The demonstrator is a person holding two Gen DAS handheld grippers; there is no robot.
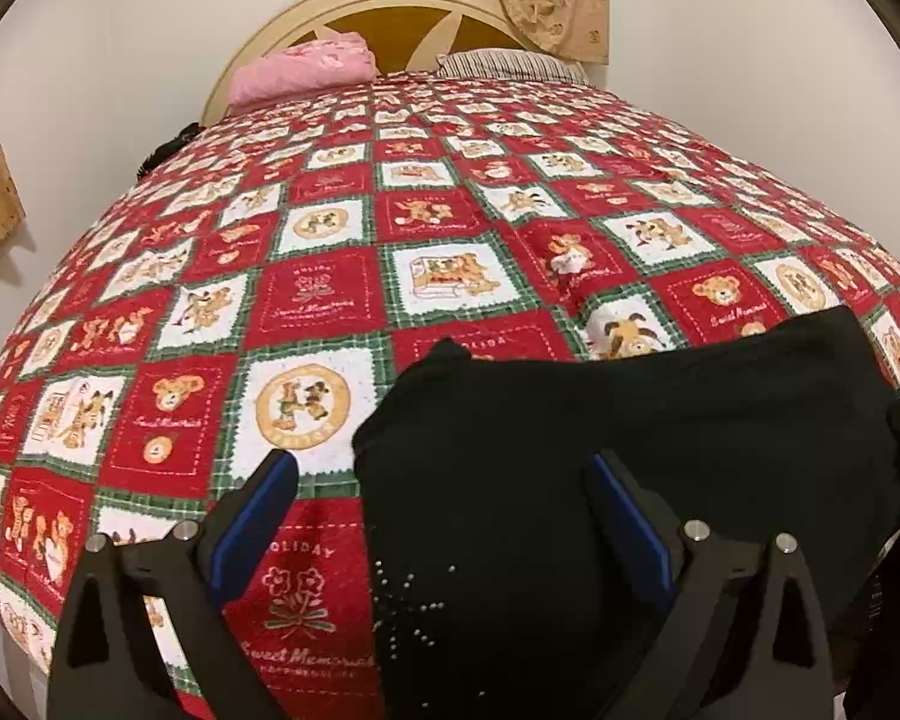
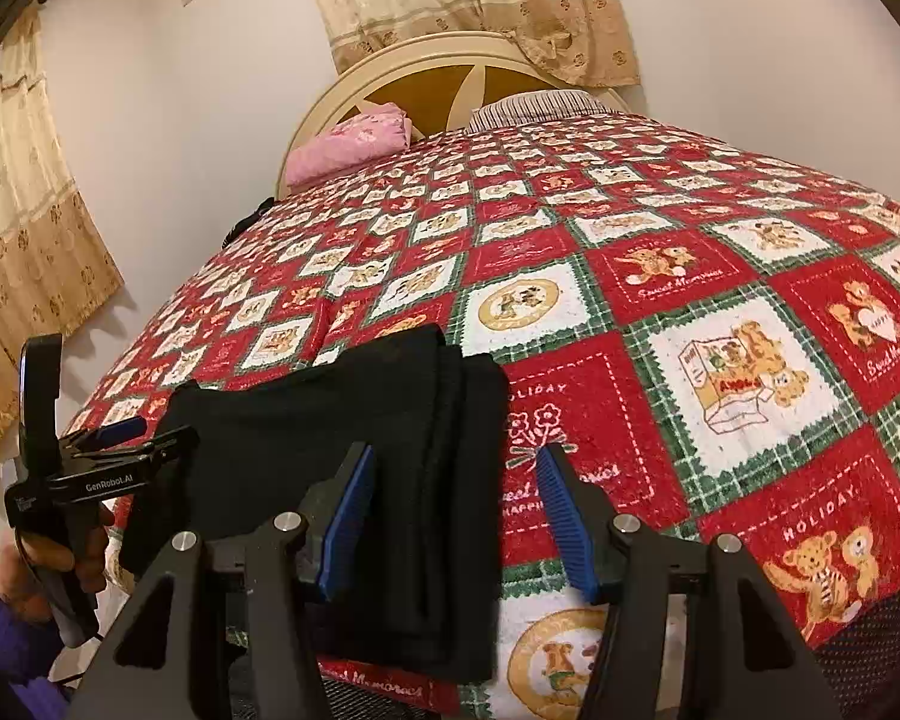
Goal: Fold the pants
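pants [image 1: 600,480] folded, on bedspread [image 1: 318,300] | left gripper [image 1: 444,510] jaws spread over pants edge | right gripper [image 2: 456,504] spread likewise

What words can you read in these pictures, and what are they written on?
"GenRobot.AI": white letters on the black left gripper.
"HOLIDAY": red squares of the red, white and green teddy-bear quilt.
"Sweet Memories": stitched script on the quilt's red squares.
Other quilt lettering is too small or blurred to read.
The folded black pants show no words.
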